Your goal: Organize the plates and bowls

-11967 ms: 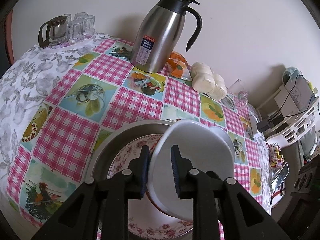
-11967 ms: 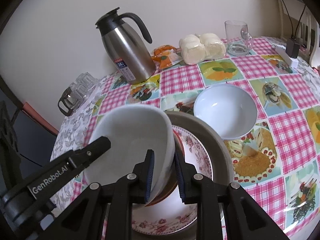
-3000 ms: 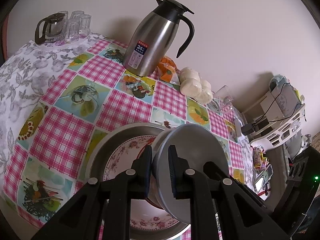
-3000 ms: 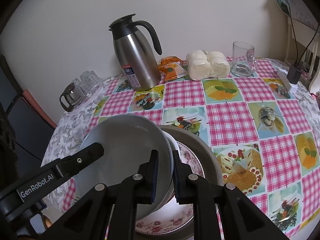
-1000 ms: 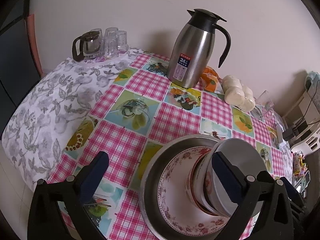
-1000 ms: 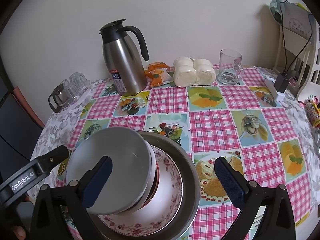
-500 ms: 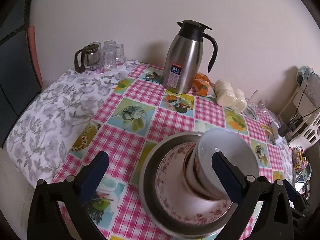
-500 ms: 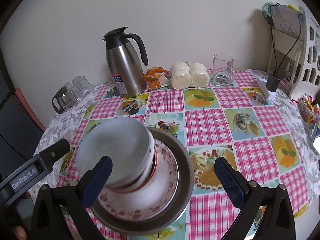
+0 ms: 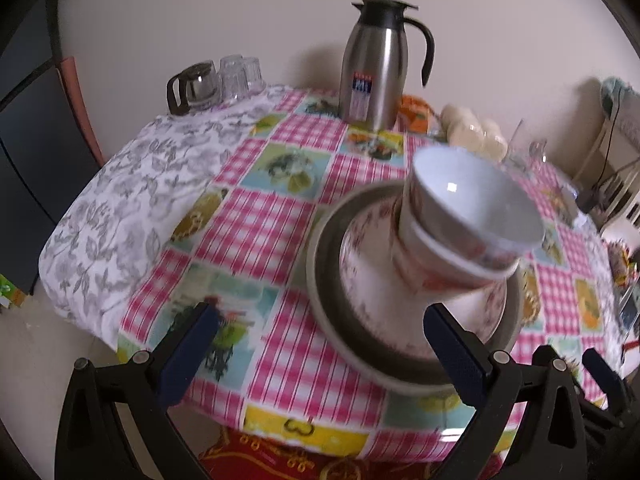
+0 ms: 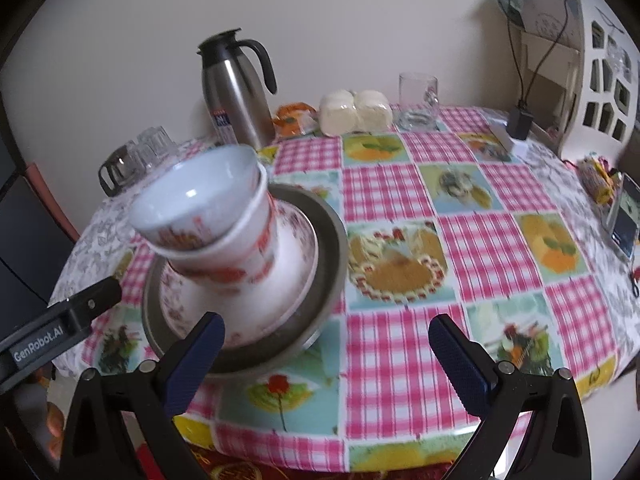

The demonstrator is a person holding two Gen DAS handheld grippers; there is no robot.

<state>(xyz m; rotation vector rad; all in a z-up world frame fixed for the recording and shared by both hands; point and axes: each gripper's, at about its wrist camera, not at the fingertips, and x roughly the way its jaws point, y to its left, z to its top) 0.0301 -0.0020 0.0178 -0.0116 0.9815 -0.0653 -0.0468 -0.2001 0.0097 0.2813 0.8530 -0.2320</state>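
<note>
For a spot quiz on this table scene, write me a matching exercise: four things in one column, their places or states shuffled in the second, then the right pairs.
Things:
1. top white bowl
2. floral plate
3. steel thermos jug
4. right hand-held gripper

Places or states:
A. open, holding nothing
B. upright near the wall
C. nested on top of the bowl stack
D. lying in the metal basin, under the bowls

Pairs: 1-C, 2-D, 3-B, 4-A

Glossy glazed bowls [image 9: 472,216] on a flowered plate [image 9: 372,276]; dull grey metal basin [image 10: 332,240]; brushed steel jug [image 10: 236,92]; smooth shiny checked tablecloth [image 10: 472,248]; clear glass mug [image 10: 418,100].
</note>
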